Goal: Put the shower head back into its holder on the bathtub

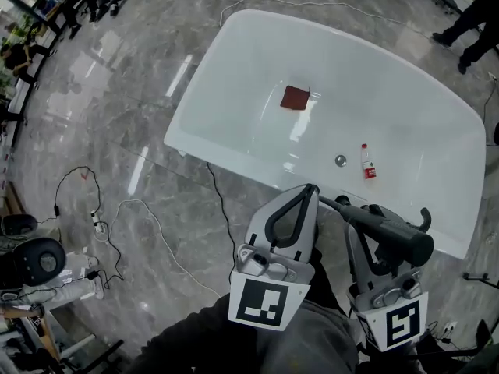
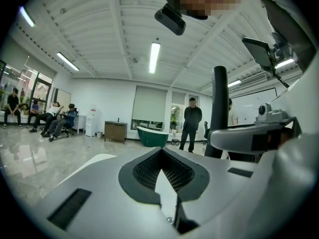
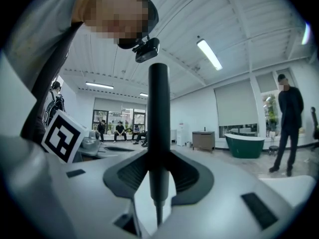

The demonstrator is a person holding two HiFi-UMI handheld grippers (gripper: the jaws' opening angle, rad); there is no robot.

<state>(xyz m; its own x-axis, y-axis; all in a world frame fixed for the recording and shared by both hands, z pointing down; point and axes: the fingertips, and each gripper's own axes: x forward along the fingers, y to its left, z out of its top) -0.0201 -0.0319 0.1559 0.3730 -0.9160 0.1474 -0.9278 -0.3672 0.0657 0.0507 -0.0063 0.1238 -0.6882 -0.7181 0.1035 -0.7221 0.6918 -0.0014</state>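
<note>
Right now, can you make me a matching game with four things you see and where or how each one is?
Things:
1. shower head
2. red cloth
3. bottle
4. left tool

Place or state:
A. on the bathtub floor, away from the drain
B. in the bathtub, right beside the drain
C. clamped in the right tool
D. shut, with nothing in it

Pairs: 1-C, 2-A, 3-B, 4-D
</note>
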